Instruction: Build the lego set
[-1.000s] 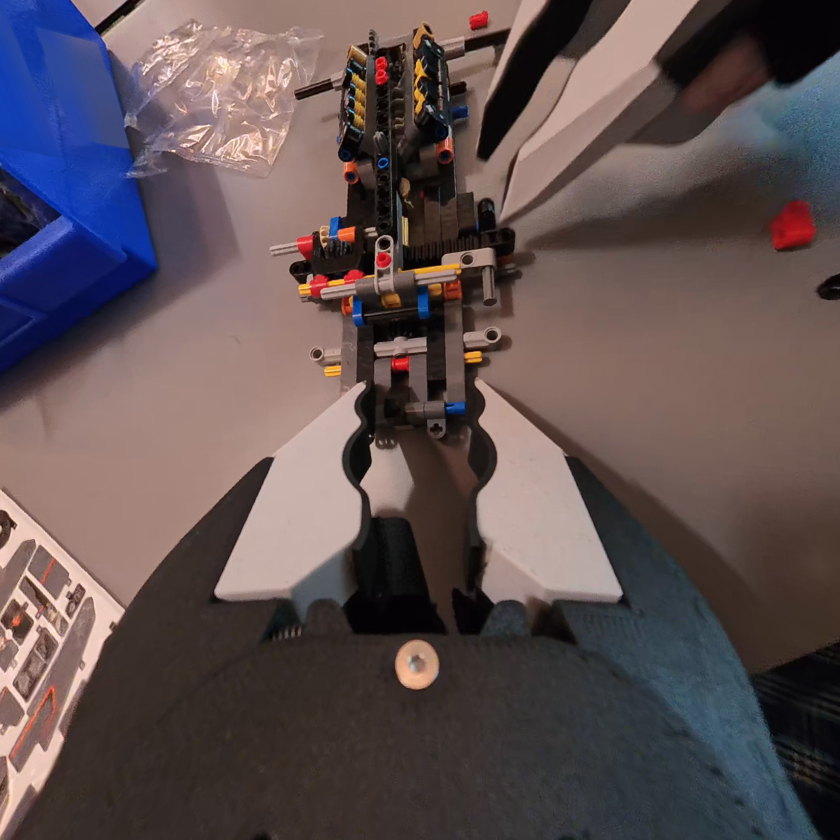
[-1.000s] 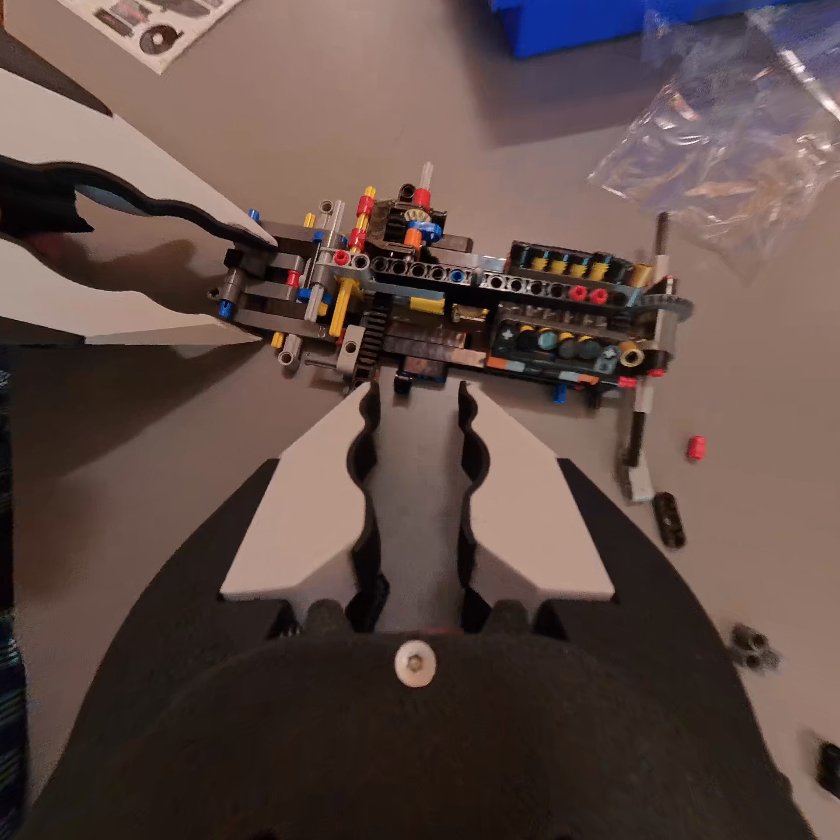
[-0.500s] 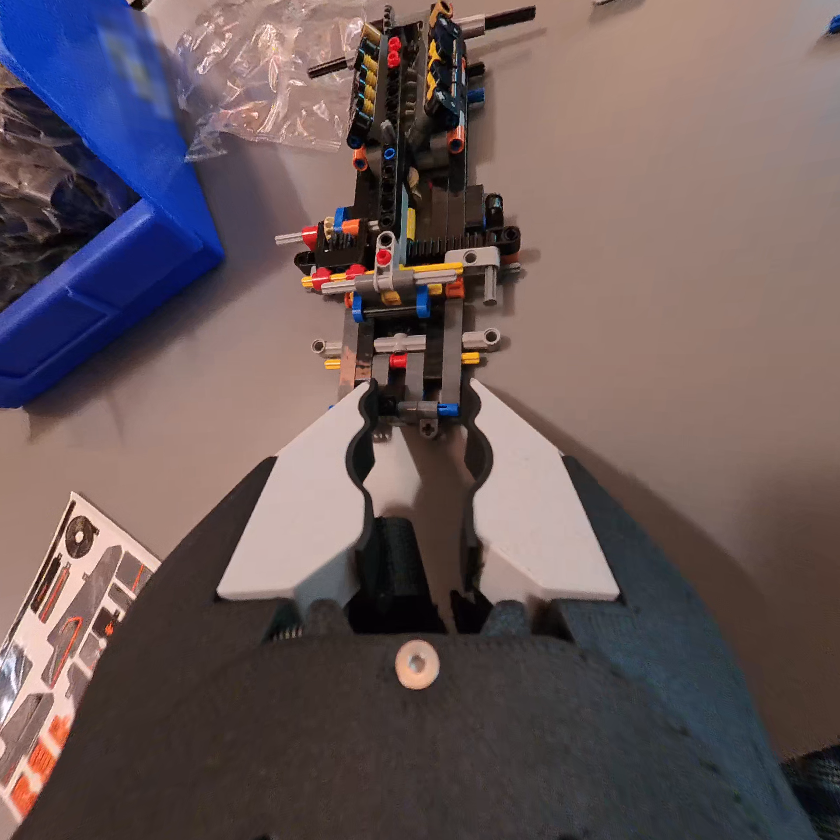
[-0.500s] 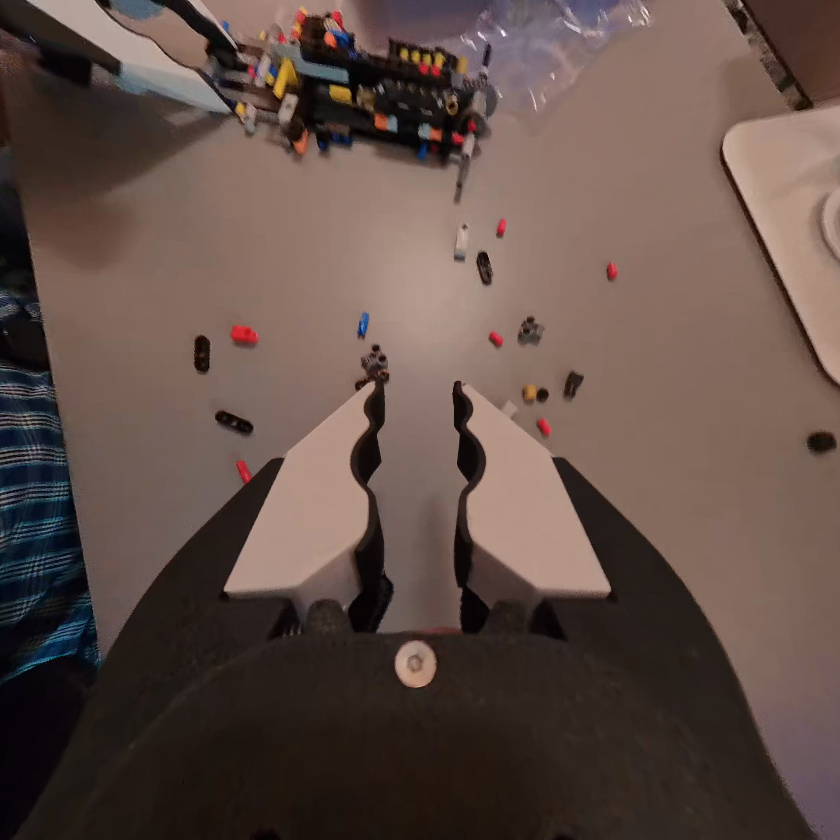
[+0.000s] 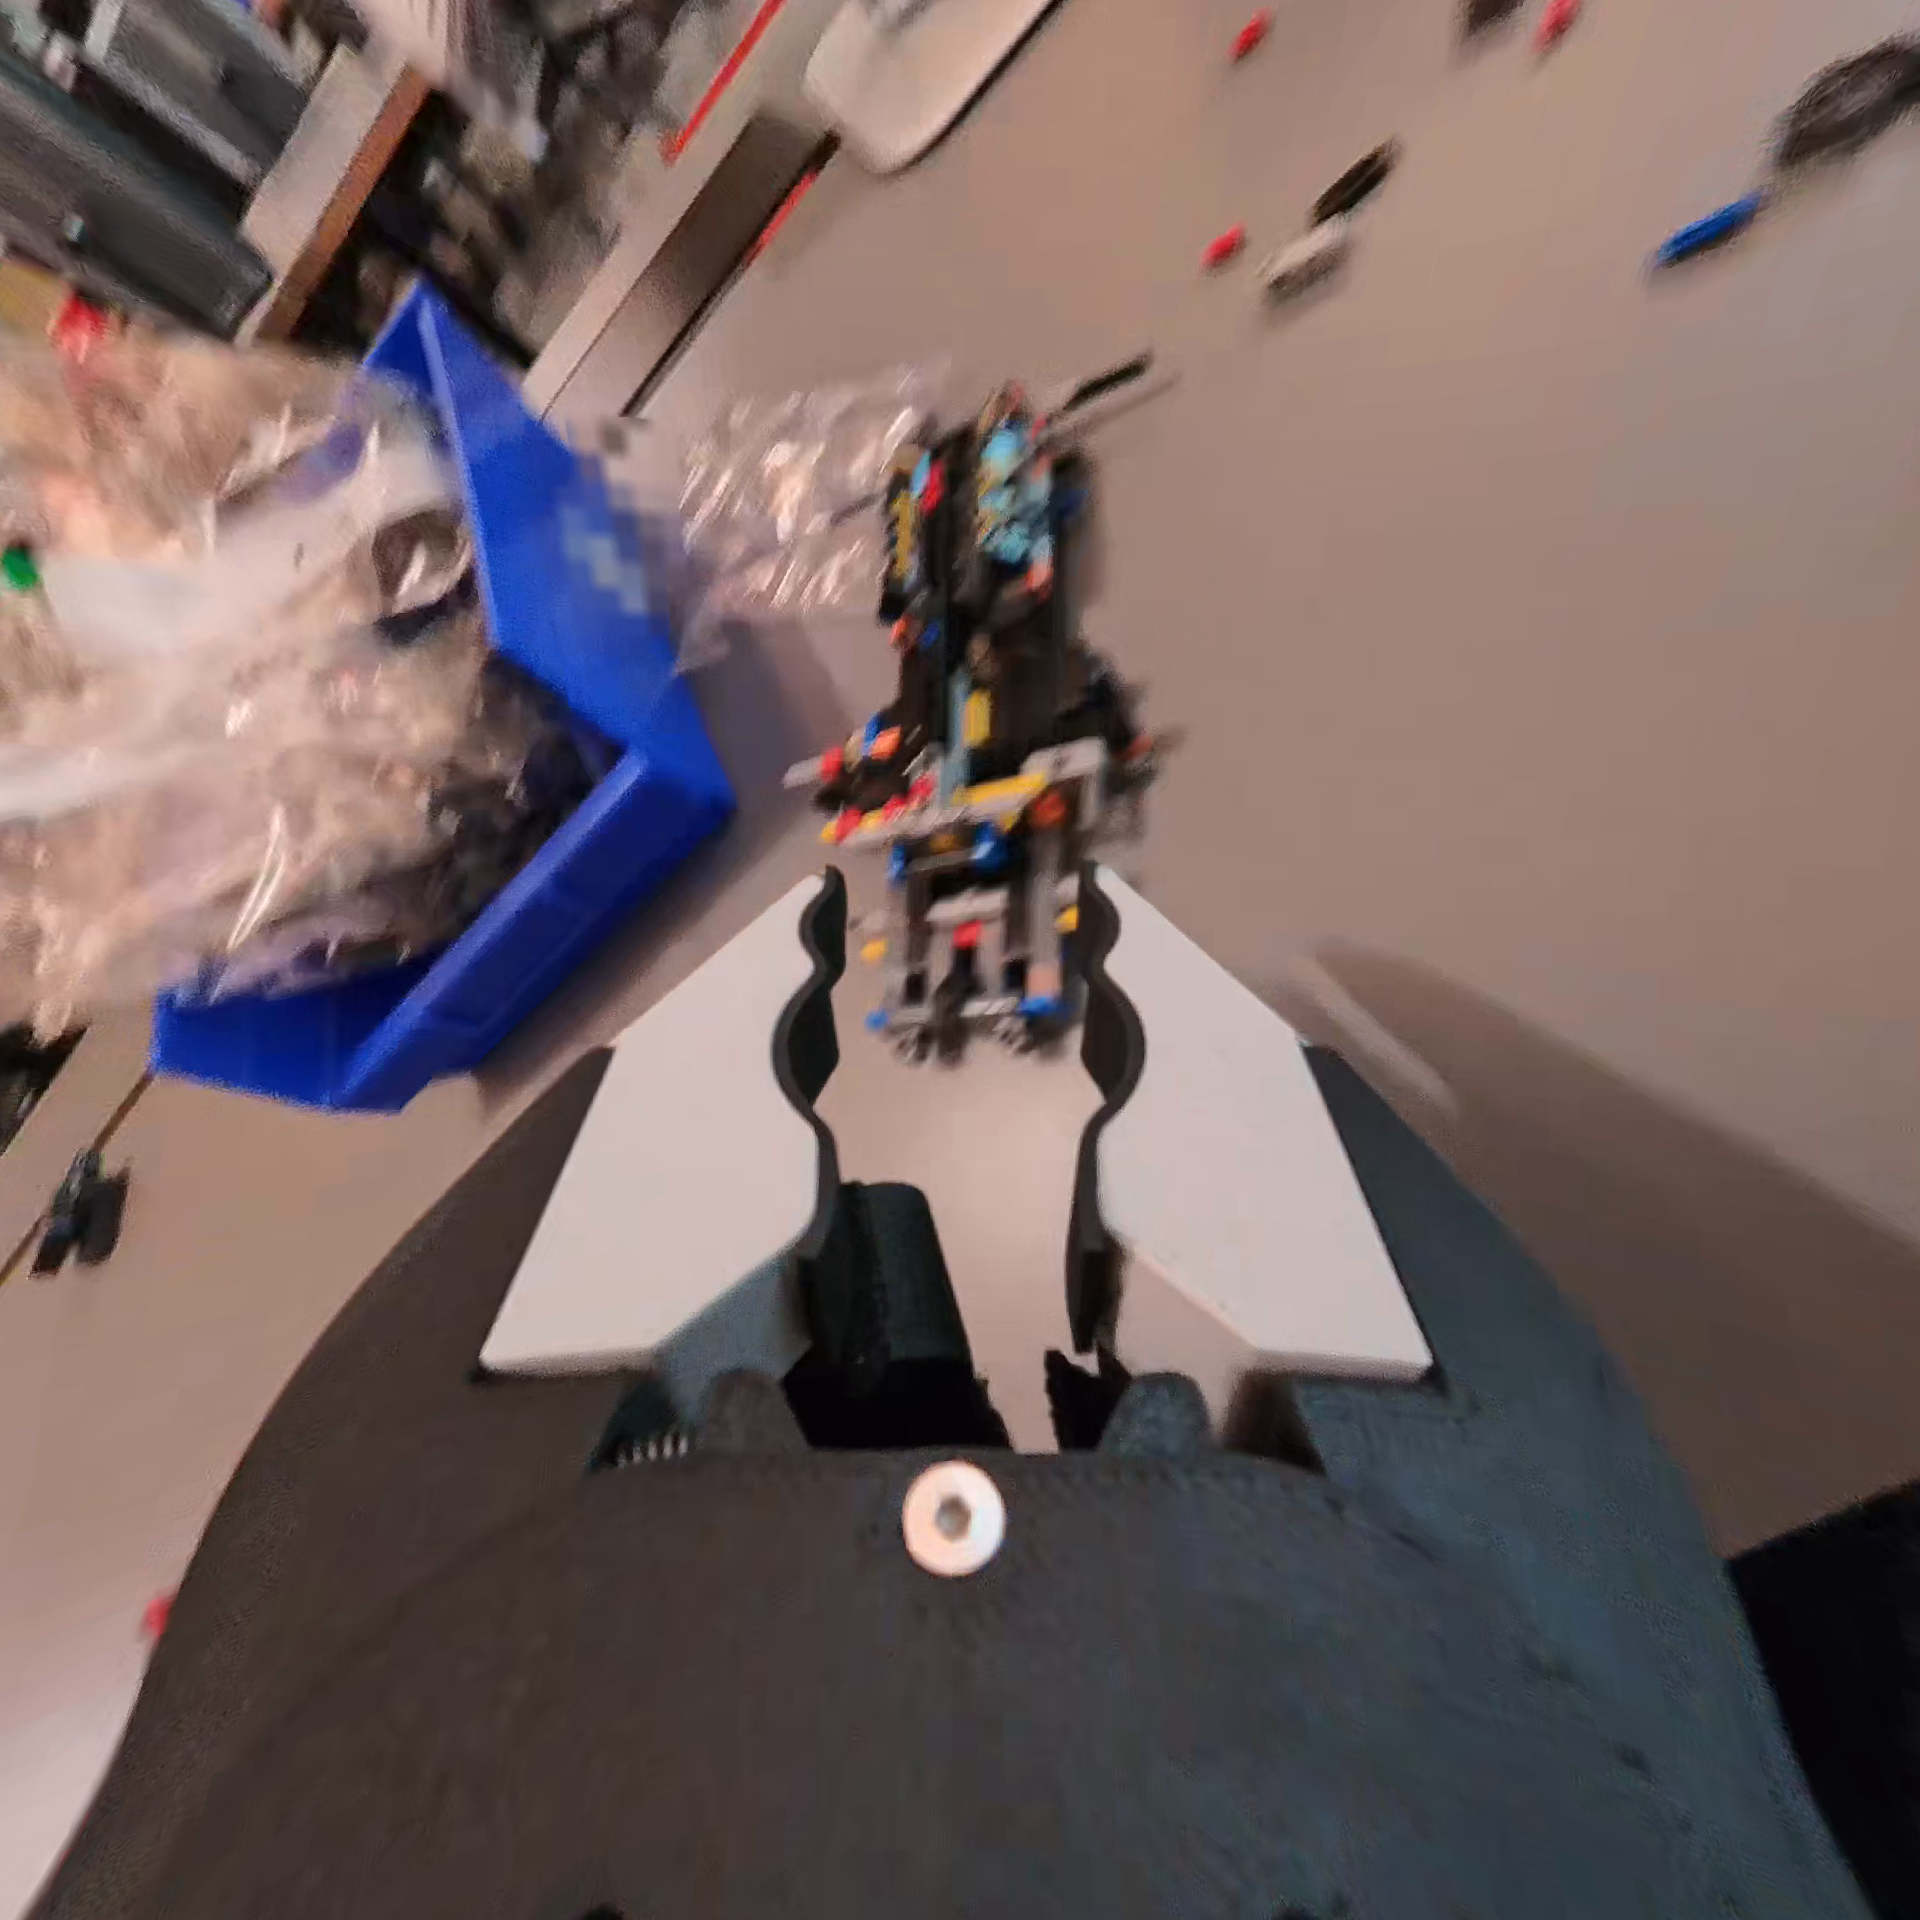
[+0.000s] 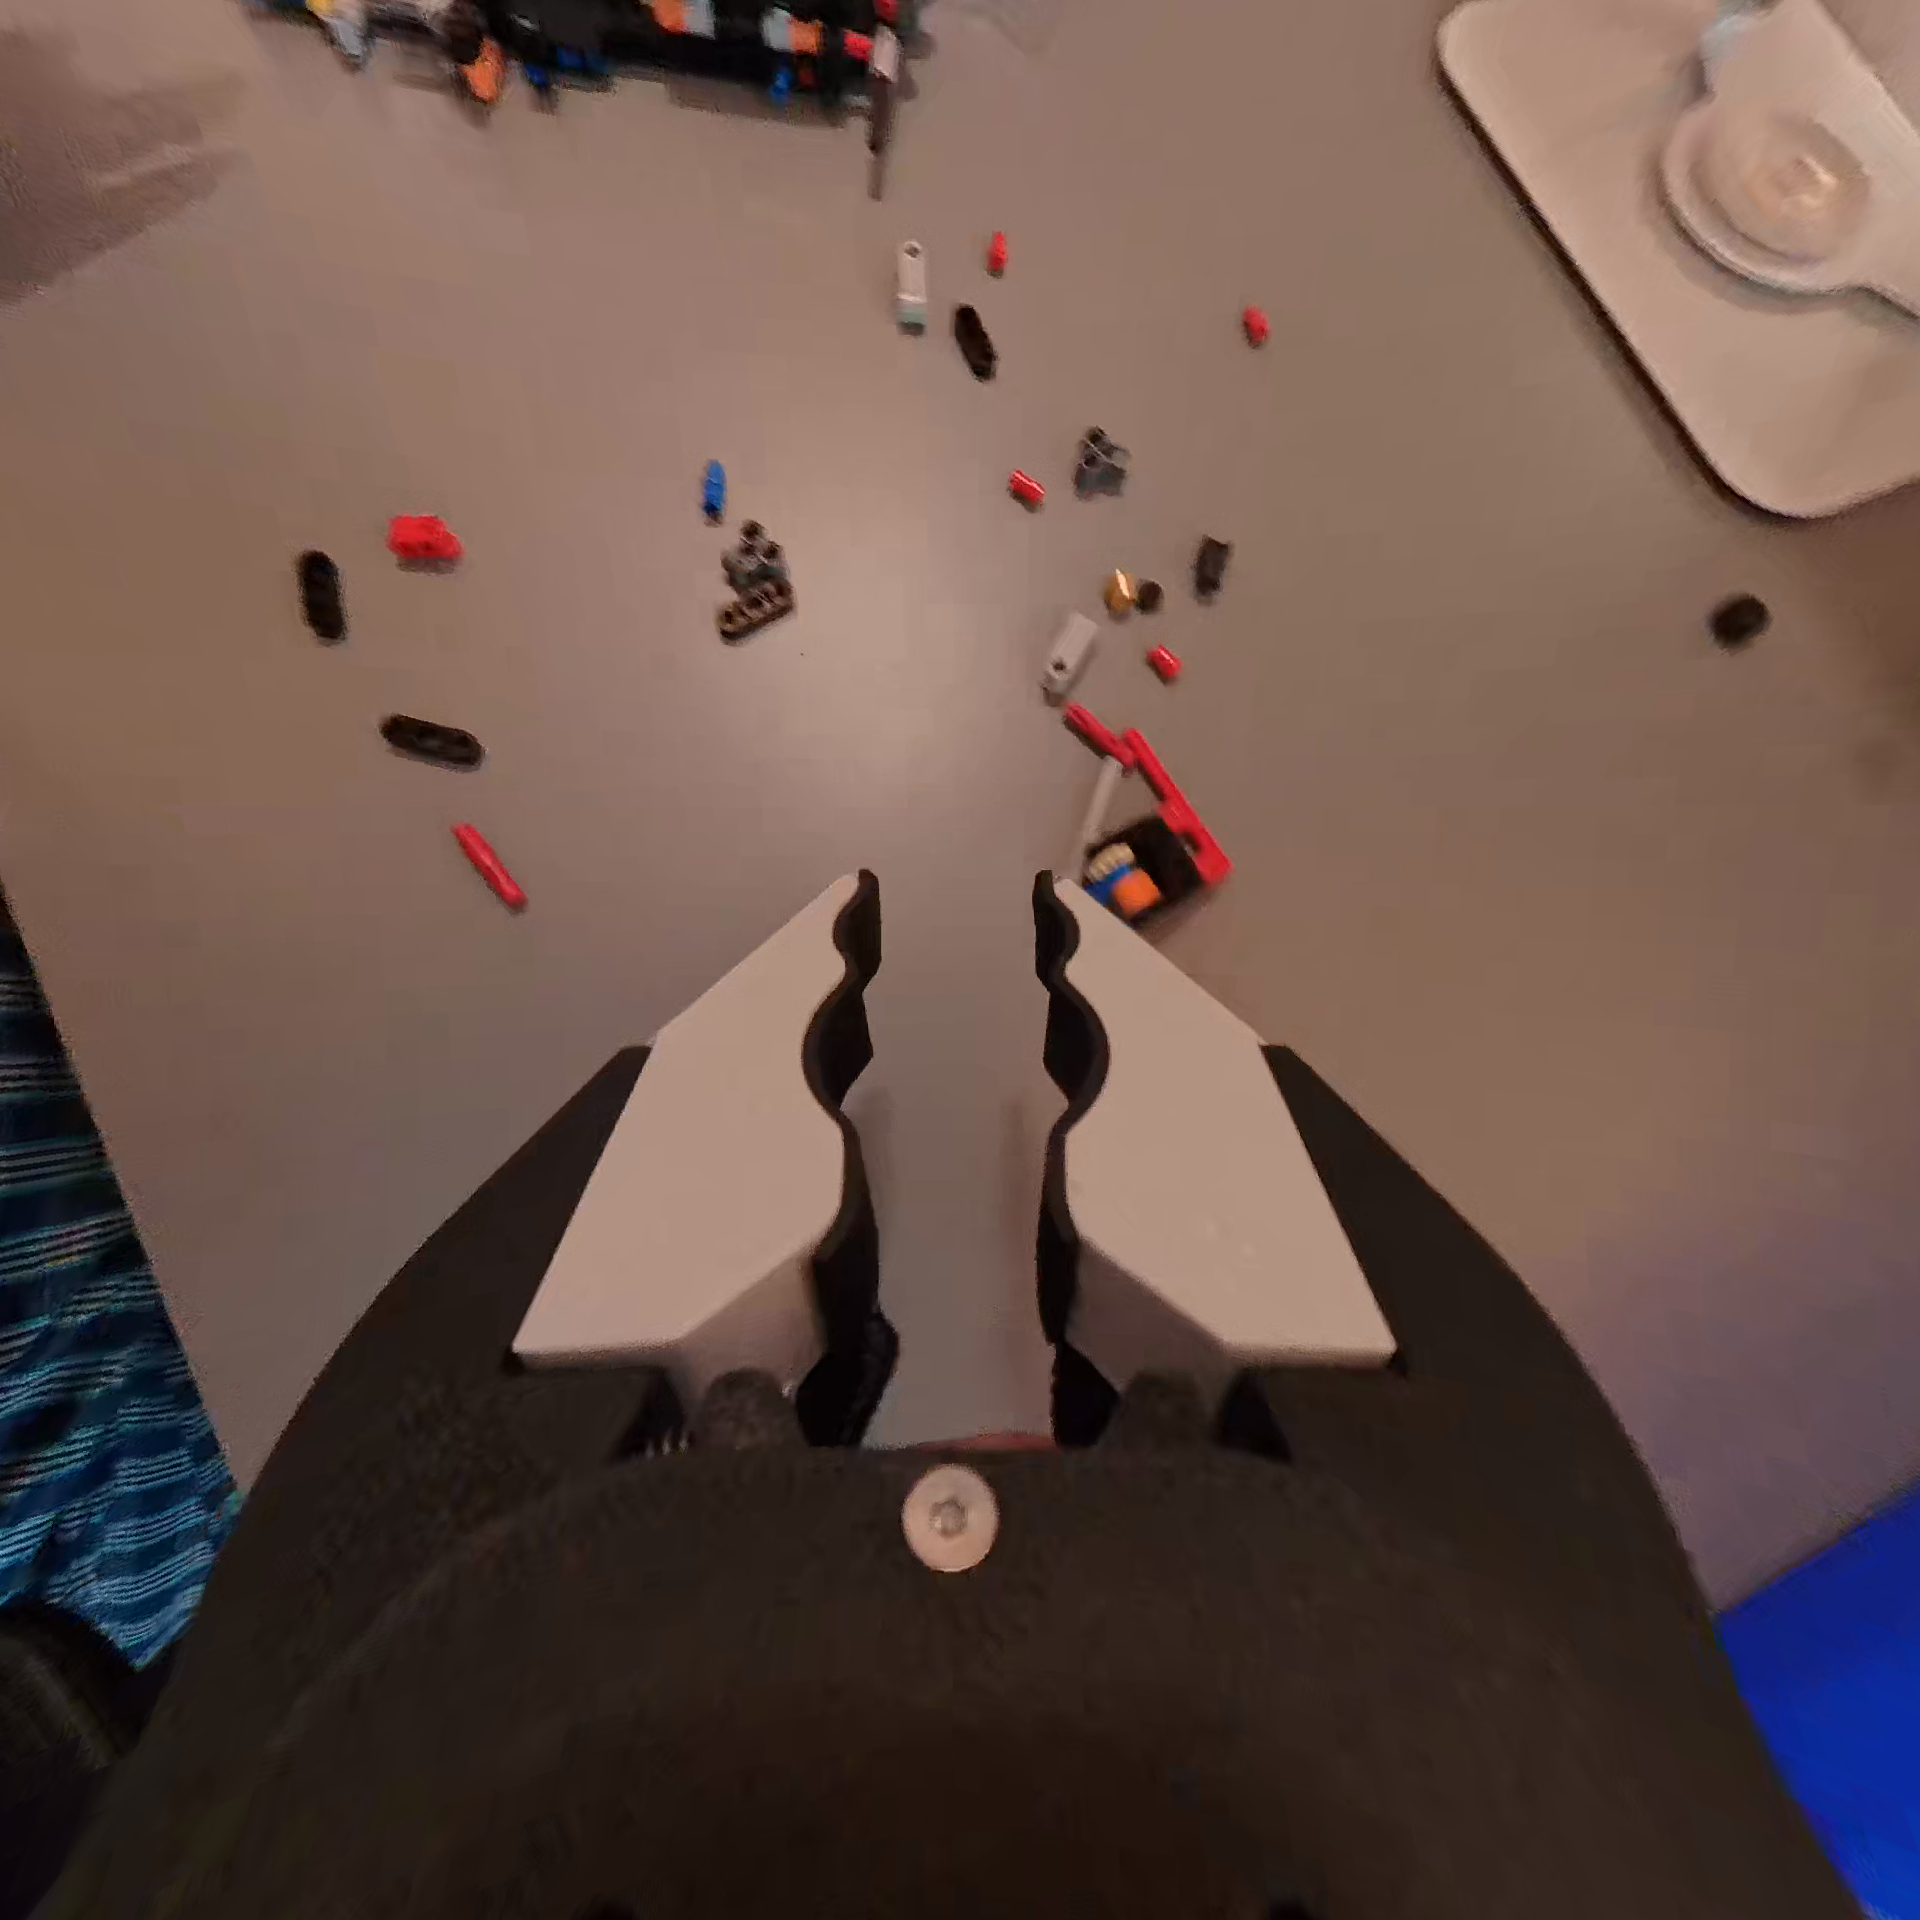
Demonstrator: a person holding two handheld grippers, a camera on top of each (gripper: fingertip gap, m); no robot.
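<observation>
The right tongs [image 6: 956, 899] are spread and empty over bare grey worktop [image 6: 623, 1039], with open room ahead of them. Just right of their tips lies a small red-and-black sub-assembly [image 6: 1148, 831]; loose pieces [image 6: 753, 582] are scattered beyond. The long lego model [image 6: 644, 36] is cut off by the top edge. The left tongs [image 5: 956, 904] are spread too, their tips flanking the model's [image 5: 977, 727] near end; motion blur hides whether they touch. A blue bin [image 5: 582, 665] crowds the left.
</observation>
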